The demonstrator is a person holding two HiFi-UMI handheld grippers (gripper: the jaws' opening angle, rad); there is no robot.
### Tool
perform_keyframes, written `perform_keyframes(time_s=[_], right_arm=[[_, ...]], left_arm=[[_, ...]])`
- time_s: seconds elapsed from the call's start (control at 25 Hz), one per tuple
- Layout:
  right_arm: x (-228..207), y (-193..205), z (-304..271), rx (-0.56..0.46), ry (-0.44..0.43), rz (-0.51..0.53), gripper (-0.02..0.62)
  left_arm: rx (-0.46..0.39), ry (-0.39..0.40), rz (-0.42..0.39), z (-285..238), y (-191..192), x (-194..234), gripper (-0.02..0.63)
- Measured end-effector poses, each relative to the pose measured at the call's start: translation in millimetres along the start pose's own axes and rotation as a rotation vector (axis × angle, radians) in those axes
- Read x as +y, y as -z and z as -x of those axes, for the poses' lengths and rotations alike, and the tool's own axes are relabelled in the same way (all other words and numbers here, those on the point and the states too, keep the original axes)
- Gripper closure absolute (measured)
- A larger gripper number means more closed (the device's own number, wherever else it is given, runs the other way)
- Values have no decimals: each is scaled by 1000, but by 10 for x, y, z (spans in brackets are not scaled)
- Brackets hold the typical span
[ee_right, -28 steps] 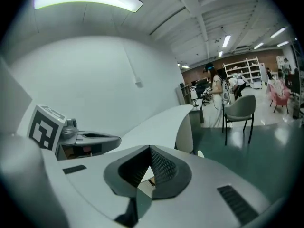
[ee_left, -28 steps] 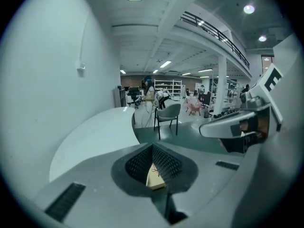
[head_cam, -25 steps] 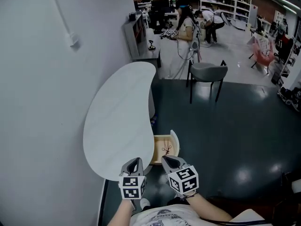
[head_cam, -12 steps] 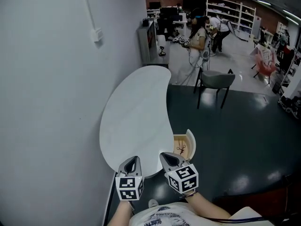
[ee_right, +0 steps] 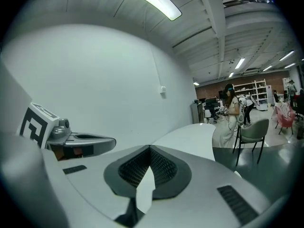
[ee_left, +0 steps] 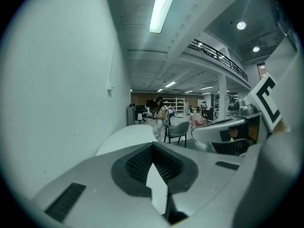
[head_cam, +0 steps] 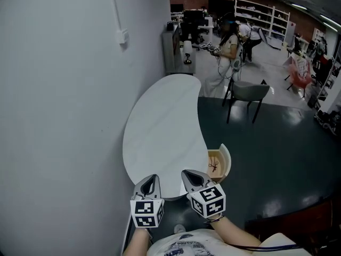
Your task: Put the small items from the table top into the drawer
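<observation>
A white kidney-shaped table stands against the wall, its top bare in the head view. At its right side an open wooden drawer juts out with a small dark item lying inside. My left gripper and right gripper hover side by side over the table's near end, both shut with nothing between their jaws. In the left gripper view the table stretches ahead, with the right gripper to its right. In the right gripper view the table lies ahead.
A pale wall runs along the table's left side. A grey chair stands on the dark floor beyond the table. People stand farther back among desks and shelves. Dark open floor lies right of the drawer.
The head view has swung left, so the table and drawer shifted right in the picture. Both grippers stay shut and level at the table's near end.
</observation>
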State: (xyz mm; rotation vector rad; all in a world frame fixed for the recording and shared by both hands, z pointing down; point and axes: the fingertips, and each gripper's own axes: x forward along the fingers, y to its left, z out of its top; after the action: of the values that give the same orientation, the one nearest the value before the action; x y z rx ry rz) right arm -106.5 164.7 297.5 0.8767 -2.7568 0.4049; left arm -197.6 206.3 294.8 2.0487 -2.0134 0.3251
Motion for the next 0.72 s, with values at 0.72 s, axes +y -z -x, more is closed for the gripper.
perform_keyframes(time_s=[0.72], right_arm=[[78, -19, -186, 11, 24, 19, 575]], left_arm=[[-5, 36, 15, -67, -10, 165, 588]])
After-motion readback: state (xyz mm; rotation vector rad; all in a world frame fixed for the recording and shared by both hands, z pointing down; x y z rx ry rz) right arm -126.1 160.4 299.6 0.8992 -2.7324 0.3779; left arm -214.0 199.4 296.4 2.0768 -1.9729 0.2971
